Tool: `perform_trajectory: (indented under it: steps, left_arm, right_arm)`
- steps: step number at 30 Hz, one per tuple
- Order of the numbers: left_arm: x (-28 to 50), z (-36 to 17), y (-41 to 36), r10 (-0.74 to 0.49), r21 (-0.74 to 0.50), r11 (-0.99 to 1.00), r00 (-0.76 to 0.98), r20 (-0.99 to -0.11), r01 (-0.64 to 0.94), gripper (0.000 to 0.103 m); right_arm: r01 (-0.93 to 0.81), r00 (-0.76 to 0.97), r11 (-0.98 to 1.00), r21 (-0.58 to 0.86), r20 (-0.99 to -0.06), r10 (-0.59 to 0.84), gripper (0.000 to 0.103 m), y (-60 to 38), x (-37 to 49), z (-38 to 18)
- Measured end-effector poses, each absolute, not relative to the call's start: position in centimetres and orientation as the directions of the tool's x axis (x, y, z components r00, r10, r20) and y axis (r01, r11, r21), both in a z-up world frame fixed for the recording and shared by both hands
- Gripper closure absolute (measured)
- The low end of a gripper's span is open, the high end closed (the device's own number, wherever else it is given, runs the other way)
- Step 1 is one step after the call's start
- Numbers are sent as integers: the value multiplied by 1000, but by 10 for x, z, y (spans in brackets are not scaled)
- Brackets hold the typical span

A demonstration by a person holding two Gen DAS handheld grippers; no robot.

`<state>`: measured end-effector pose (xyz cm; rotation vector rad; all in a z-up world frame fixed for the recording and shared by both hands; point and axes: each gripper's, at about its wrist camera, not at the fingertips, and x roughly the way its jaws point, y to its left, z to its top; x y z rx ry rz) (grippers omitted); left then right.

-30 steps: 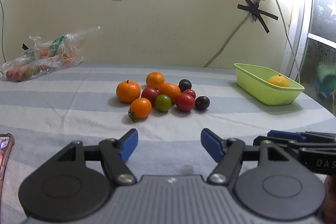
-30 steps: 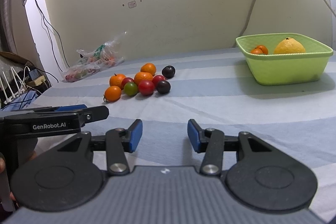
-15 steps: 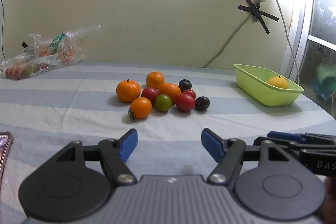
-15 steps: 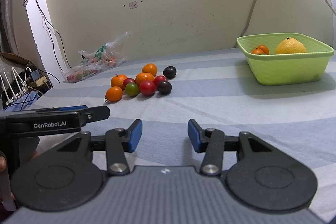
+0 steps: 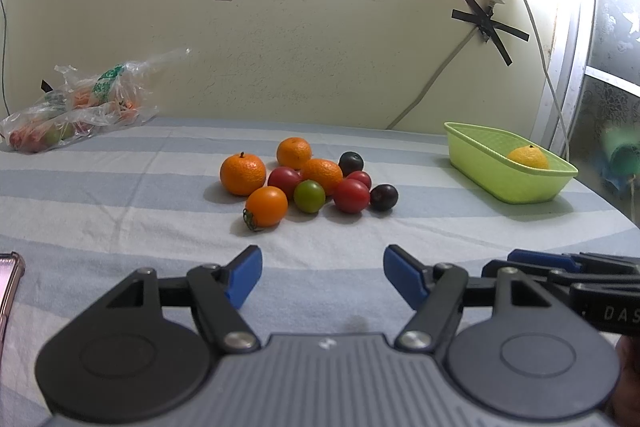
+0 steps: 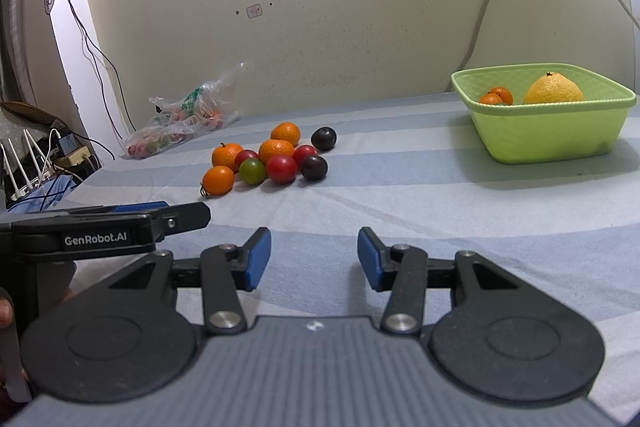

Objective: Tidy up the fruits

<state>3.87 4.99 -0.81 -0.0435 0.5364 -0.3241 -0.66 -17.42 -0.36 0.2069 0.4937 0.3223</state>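
Note:
A pile of fruit (image 5: 308, 183) lies on the striped cloth: oranges, red tomatoes, a green one and dark plums. It also shows in the right wrist view (image 6: 272, 157). A green basket (image 5: 472, 151) at the right holds a yellow citrus (image 5: 528, 157); the right wrist view shows the basket (image 6: 552, 139) with the citrus (image 6: 554, 91) and small orange fruits (image 6: 496, 95). My left gripper (image 5: 322, 273) is open and empty, short of the pile. My right gripper (image 6: 314, 259) is open and empty, beside the left one.
A plastic bag of produce (image 5: 76, 107) lies at the back left against the wall. A phone edge (image 5: 10, 287) shows at the left. Cables and a router (image 6: 40, 163) sit off the left side. A power cord (image 5: 432, 87) hangs on the wall.
Both views have shifted very slightly; the fruit pile and basket stay put. Both grippers remain open.

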Motion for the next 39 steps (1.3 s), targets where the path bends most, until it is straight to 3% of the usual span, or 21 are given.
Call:
perform_trajectory:
  steps: [39]
  left_arm:
    - [41,-7,53,-334,-150,942,803,-494,299,34]
  right_arm:
    - [-257,825,932,256,-444,350,52,-172,-6,-1]
